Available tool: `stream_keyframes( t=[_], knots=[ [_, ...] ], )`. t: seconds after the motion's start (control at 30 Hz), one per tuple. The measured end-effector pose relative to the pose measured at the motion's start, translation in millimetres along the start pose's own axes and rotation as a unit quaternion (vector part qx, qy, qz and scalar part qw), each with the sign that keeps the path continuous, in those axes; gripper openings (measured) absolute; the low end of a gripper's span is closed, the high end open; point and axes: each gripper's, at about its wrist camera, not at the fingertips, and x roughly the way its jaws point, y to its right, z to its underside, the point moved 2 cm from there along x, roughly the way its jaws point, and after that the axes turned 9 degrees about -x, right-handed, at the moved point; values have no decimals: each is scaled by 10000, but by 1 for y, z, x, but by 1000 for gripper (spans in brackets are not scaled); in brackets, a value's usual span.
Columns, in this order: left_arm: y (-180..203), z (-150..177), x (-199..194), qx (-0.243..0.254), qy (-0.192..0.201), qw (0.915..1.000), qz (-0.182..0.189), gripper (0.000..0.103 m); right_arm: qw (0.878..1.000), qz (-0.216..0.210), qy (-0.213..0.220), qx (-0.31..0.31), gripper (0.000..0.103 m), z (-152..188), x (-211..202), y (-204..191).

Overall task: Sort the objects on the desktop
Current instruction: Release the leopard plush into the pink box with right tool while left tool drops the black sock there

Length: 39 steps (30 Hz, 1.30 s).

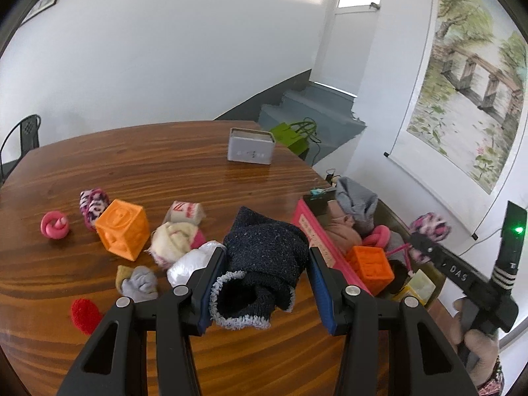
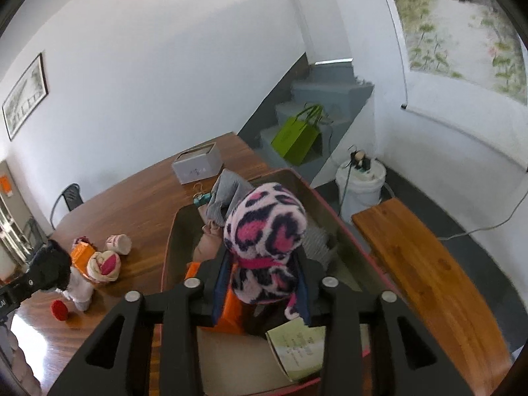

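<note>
Above the bin [image 2: 346, 231], right gripper [image 2: 264, 283] clamps fuzzy leopard-print sock [image 2: 264, 227]; left gripper [image 1: 264, 283] seemingly grips navy sock [image 1: 264, 257].

The left gripper [image 1: 267, 283] hides the near part of the dark rolled sock [image 1: 264, 264] behind its pads, and the sock covers part of the white bundle [image 1: 191, 264] and the pink bin's [image 1: 316, 231] near wall. The leopard-print sock roll [image 2: 264, 241] blocks the middle of the bin's contents, so only edges of the orange cube [image 2: 231, 313] and grey cloth [image 2: 224, 194] show. The person's hand [image 1: 475, 346] is cut by the frame edge, and the print on the small box [image 2: 297, 343] is too small to read.
</note>
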Motion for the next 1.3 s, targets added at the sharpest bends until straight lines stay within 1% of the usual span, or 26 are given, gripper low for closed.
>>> stream_keyframes(
  t=[0.03, 0.1, 0.27, 0.4, 0.5, 0.6, 0.67, 0.87, 0.97, 1.13, 1.23, 1.27, 1.3],
  knots=[
    [3, -1, 1, 33, 2, 10000, 9, 50, 10000, 17, 39, 48, 49, 1, -1, 2],
    [10, -3, 5, 80, 4, 10000, 24, 51, 9998, 50, 116, 144, 51, 3, -2, 7],
    [26, -10, 14, 179, -13, 9998, 101, 50, 9987, 134, 309, 385, 52, 7, -4, 19],
    [47, -13, 28, 306, -111, 9991, 257, 50, 9942, 605, 681, 578, 52, 5, -20, 31],
    [69, -14, 42, 477, -196, 9979, 394, 50, 9881, 978, 988, 655, 52, 4, -33, 37],
    [89, -15, 56, 606, -294, 9964, 523, 50, 9837, 1176, 1164, 700, 53, 2, -41, 40],
    [103, -17, 68, 705, -382, 9948, 629, 50, 9822, 1208, 1207, 784, 57, 2, -43, 43],
    [140, -18, 104, 964, -679, 9894, 853, 51, 9800, 1215, 1253, 958, 57, 0, -45, 53],
    [152, -14, 126, 1024, -887, 9870, 863, 51, 9793, 1240, 1303, 928, 57, -2, -45, 53],
    [163, -5, 161, 1087, -1175, 9842, 760, 51, 9795, 1238, 1404, 740, 57, -1, -49, 47],
    [165, -1, 172, 1096, -1334, 9821, 758, 53, 9793, 1258, 1431, 679, 57, -1, -50, 45],
    [165, -1, 173, 1072, -1376, 9817, 768, 56, 9793, 1265, 1426, 676, 57, -1, -49, 45],
    [163, -1, 173, 1037, -1408, 9815, 779, 65, 9793, 1272, 1421, 673, 57, -2, -49, 45]
  ],
)
